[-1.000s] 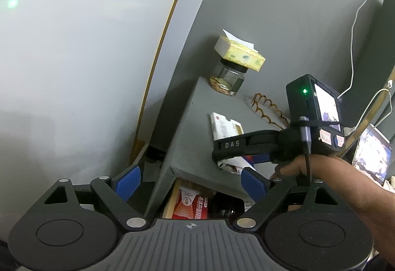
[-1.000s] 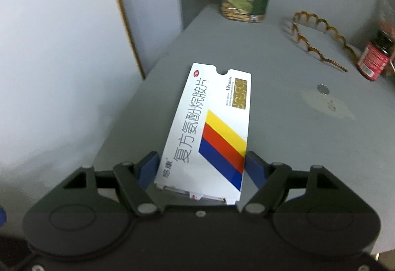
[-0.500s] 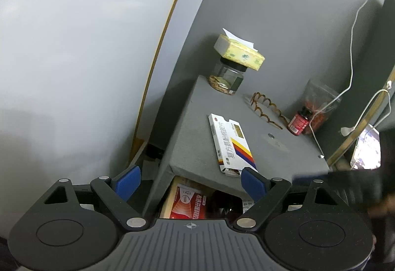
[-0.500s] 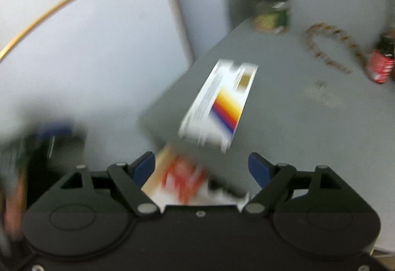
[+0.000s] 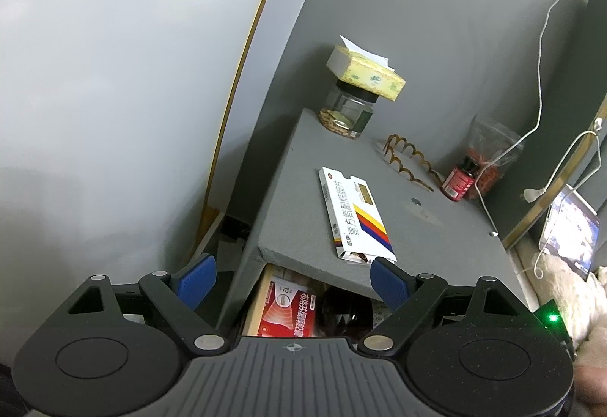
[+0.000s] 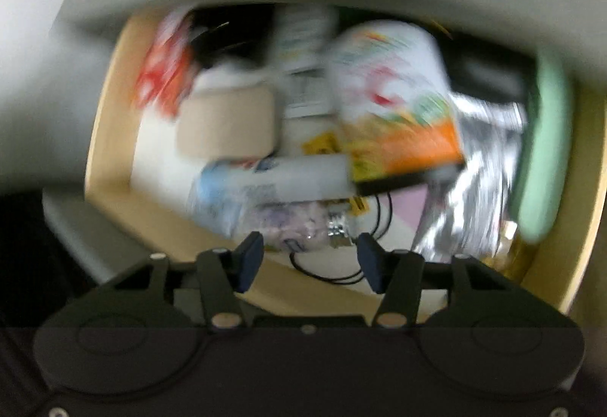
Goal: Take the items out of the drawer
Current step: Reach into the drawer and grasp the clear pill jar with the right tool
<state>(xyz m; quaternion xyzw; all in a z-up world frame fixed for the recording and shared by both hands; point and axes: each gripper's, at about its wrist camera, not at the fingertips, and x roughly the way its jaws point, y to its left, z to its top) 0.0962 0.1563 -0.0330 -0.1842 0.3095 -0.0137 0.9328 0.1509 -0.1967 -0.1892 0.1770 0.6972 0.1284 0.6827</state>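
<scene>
Blue-padded fingers of the right gripper have just been closing yet stand apart, empty, above the open wooden drawer crammed with blurred packets. Left gripper gapes wide, holding nothing. Only its view shows the white medicine box lying farther off on the grey cabinet top.

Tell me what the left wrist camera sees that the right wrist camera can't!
Only the left view shows the tissue box on a jar and the red bottle. Only the right view, blurred, shows deep in the drawer: an orange packet, silver foil. Both show the striped medicine box on the cabinet and a red box.
</scene>
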